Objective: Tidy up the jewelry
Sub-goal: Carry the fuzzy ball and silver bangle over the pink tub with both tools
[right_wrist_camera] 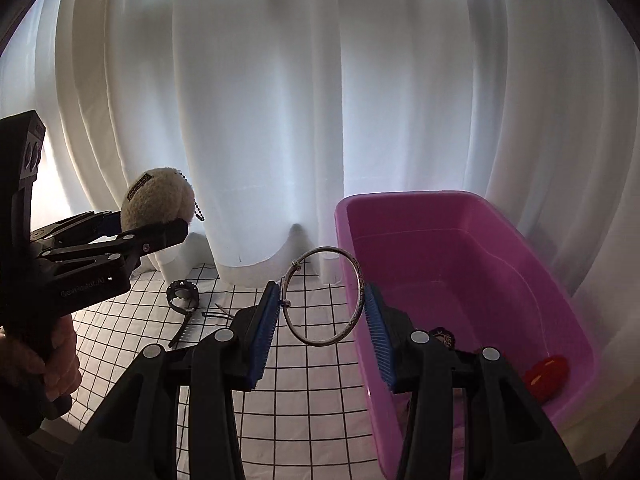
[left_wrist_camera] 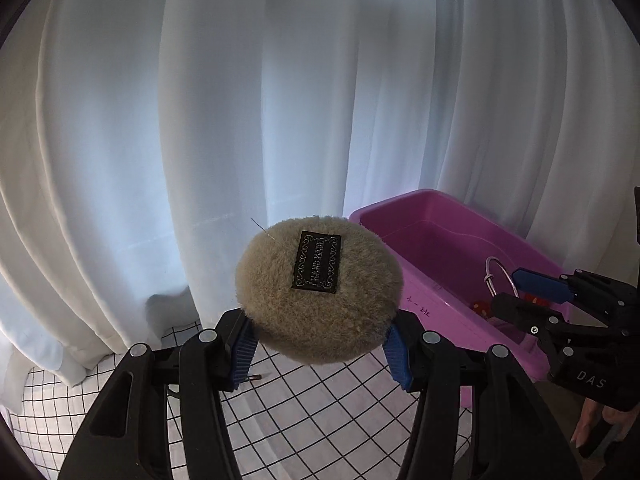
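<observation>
My left gripper [left_wrist_camera: 320, 344] is shut on a round beige plush pendant [left_wrist_camera: 320, 292] with a black label, held up above the checked cloth; it also shows in the right wrist view [right_wrist_camera: 156, 204] with a ball chain hanging. My right gripper [right_wrist_camera: 322, 320] is shut on a silver bangle [right_wrist_camera: 324, 296], held upright beside the left rim of the pink bin [right_wrist_camera: 460, 264]. In the left wrist view the bangle [left_wrist_camera: 500, 276] and right gripper [left_wrist_camera: 508, 292] hang over the bin [left_wrist_camera: 440, 248].
A red item [right_wrist_camera: 548, 372] and a dark item [right_wrist_camera: 442, 338] lie in the bin. A black bracelet [right_wrist_camera: 183, 294], a comb-like clip [right_wrist_camera: 185, 330] and a hair clip [right_wrist_camera: 218, 312] lie on the white checked cloth [right_wrist_camera: 300, 400]. White curtains hang behind.
</observation>
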Motion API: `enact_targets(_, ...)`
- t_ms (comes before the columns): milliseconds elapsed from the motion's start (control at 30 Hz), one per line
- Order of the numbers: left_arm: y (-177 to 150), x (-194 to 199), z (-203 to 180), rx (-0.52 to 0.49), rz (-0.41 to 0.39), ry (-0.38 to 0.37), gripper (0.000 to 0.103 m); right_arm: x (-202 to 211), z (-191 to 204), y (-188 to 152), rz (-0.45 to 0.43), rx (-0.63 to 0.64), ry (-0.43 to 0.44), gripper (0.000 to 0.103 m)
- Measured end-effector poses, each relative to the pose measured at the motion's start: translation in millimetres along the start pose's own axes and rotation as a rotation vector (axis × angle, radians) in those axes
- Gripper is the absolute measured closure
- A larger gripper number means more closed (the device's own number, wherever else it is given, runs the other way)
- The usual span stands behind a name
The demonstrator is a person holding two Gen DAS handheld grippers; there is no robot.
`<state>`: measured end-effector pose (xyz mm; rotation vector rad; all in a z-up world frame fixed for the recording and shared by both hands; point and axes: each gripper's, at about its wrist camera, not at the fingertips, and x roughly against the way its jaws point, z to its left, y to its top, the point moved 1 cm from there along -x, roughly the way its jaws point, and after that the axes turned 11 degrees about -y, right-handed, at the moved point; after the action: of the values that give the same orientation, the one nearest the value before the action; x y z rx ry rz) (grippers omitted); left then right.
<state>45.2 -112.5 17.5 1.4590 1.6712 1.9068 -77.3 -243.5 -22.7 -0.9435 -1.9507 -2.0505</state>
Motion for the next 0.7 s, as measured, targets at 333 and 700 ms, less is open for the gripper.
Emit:
enact_targets(333,31.5,-78.2,-83.0,-0.004,0.051,-0.115,0.05,-17.4,-98.8,-9.9,0.056,-0.107,-0.086,0.061)
enact_targets(700,28.3,-144.9,-113.1,0.055,0.178,-0.054,0.049,-55.0,-144.2,-26.1,0.176,-0.128,-0.073,0.061)
